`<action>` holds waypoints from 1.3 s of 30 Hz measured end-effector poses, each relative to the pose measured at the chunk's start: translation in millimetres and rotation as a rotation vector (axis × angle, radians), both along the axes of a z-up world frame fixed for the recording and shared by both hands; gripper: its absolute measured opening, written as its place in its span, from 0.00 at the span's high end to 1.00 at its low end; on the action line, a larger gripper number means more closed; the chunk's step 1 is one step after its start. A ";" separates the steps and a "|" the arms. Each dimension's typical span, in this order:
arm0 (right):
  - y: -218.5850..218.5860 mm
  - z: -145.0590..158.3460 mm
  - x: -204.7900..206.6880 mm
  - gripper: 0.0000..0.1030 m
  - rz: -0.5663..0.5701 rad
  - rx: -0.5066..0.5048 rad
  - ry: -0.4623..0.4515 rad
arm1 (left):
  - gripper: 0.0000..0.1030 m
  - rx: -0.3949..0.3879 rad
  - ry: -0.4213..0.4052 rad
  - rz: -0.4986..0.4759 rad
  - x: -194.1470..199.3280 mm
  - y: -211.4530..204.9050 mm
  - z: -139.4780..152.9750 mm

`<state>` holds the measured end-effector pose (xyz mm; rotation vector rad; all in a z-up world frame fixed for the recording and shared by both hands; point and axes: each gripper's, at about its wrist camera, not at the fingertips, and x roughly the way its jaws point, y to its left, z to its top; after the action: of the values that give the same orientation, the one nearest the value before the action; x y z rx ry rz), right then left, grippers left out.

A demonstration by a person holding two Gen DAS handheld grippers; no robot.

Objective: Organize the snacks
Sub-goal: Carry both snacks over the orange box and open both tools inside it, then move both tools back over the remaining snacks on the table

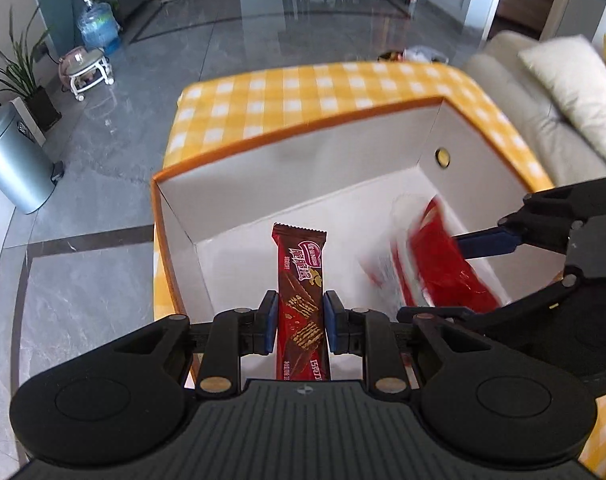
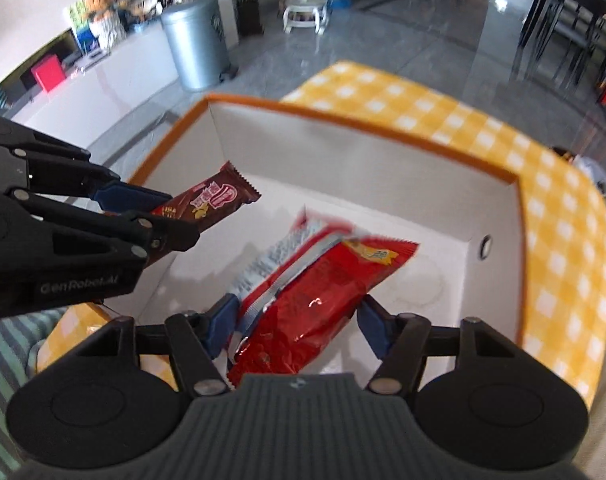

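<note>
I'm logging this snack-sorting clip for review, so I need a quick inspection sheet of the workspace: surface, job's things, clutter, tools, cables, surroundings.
Surface: table under a yellow checked cloth.
Job's things: open white box with orange rim; brown wafer bar and red snack bag, both held over the box, not yet lying on its floor.
Clutter: blurred items at the table's far edge, too unclear to name.
Tools: left tool shut on the wafer bar; right tool on either side of the snack bag, grip uncertain.
Cables: nothing seen.
Surroundings: grey tiled floor, metal bin, water jug, potted plant, sofa with cushion.
</note>
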<state>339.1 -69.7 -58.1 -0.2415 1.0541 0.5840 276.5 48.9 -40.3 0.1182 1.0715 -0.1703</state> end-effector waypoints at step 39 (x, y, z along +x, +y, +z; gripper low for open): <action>-16.0 19.8 -30.8 0.30 -0.103 0.013 0.042 | 0.50 0.095 -0.126 0.037 -39.2 -0.6 35.4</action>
<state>308.3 -85.7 -38.3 -0.1628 1.0966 0.5045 237.3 48.2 -4.9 0.1921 0.9552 -0.0779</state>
